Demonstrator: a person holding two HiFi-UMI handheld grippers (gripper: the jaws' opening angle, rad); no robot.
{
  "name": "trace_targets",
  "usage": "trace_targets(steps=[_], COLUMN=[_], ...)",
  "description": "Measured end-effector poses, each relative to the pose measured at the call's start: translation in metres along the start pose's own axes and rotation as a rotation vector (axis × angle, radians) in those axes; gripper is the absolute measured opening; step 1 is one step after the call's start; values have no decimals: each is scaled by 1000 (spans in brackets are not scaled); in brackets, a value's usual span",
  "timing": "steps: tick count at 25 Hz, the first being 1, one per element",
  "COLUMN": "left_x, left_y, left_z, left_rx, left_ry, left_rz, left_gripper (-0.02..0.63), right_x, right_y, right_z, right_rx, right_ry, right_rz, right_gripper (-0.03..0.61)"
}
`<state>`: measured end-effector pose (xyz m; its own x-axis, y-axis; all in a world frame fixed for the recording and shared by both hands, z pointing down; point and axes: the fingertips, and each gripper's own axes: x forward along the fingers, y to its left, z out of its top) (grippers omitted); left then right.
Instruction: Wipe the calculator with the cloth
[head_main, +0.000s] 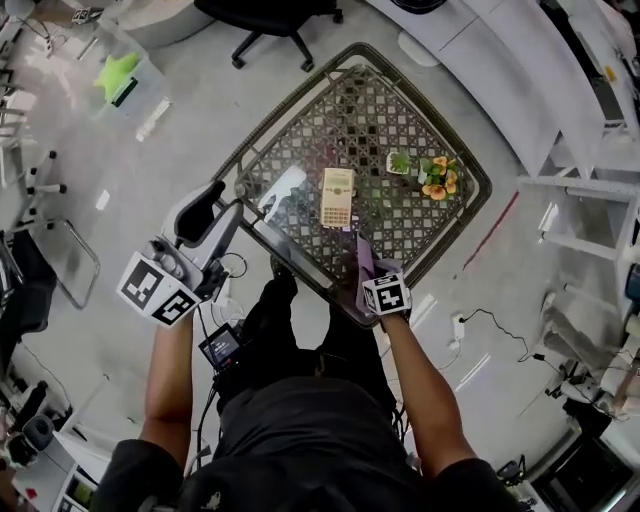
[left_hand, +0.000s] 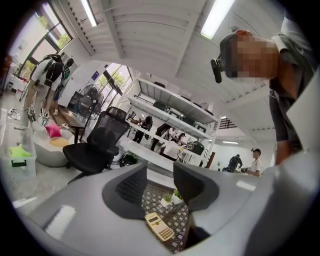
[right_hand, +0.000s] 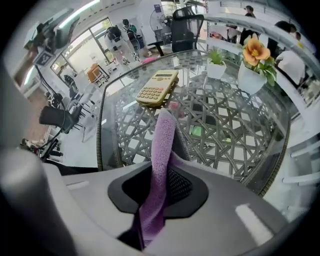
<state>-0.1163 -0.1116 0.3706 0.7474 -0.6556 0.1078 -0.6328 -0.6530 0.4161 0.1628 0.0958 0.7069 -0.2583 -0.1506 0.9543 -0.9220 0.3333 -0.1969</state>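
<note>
The calculator (head_main: 338, 197) (left_hand: 159, 227) (right_hand: 158, 87) lies flat, keys up, near the middle of the glass-topped lattice worktop (head_main: 300, 130). Its long axis runs away from the person, with the display at the far end. The right hand-held gripper (head_main: 365, 255) (right_hand: 162, 172) is clamped on a purple cloth (head_main: 363, 262) (right_hand: 161, 150), whose strip juts from the jaws toward the calculator's near end and stops just short of it. The left hand-held gripper (head_main: 228, 198) (left_hand: 160, 182) hangs off the worktop's left edge with its jaws apart and nothing between them. A small potted plant (head_main: 399, 162) and a flower pot (head_main: 438, 178) stand to the calculator's right, clear of the cloth.
</note>
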Motion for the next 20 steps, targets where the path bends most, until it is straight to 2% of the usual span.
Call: trace_targets(steps=[3,6,14,20], left_x=[-2,-7,-16,-31], left_y=[5,12,31,46], left_z=[-2,-1,-4,-8], left_rx=[-6,-11,-30,-47], left_ry=[0,-3,-19,-24], left_rz=[13,24,53,87], left_gripper=[175,175,175,175], right_x=[-8,-20,-44,-38], right_y=[-3,-4,-10,-8], right_z=[5,25,122,184], right_rx=[39,59,29,-13], right_ry=[-8,-67,-259,-335], right_rz=[34,28,-10,-31], right_gripper=[41,40,40,40])
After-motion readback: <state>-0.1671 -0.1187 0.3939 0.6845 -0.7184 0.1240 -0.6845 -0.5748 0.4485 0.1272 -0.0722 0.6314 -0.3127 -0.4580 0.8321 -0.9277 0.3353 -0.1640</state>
